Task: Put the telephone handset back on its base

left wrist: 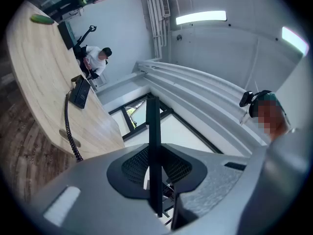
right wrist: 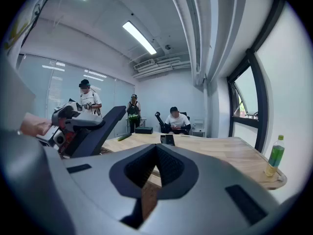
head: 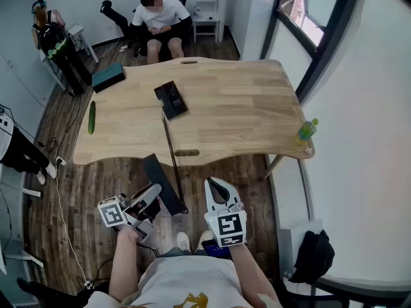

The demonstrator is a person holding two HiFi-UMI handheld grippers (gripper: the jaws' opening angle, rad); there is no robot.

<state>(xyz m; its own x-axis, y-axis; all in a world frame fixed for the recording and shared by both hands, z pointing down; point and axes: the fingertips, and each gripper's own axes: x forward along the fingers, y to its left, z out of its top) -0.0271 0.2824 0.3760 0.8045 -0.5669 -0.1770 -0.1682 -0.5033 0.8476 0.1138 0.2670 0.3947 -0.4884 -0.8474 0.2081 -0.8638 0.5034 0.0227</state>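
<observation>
Wooden table (head: 244,108), phone base (head: 171,99), cucumber (head: 92,117), green bottle (head: 306,131), dark box (head: 108,77)

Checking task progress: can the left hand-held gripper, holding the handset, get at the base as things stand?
Probably not yet: the left hand-held gripper hangs over the floor, short of the table, with the base mid-table. Nothing blocks the way.

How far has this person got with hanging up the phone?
Done: the left gripper has its jaws clamped on the handset, held off the table's near edge. In hand: the carry, its coiled cord running to the base. Left: setting it on the base. The right gripper is empty, jaws together.
</observation>
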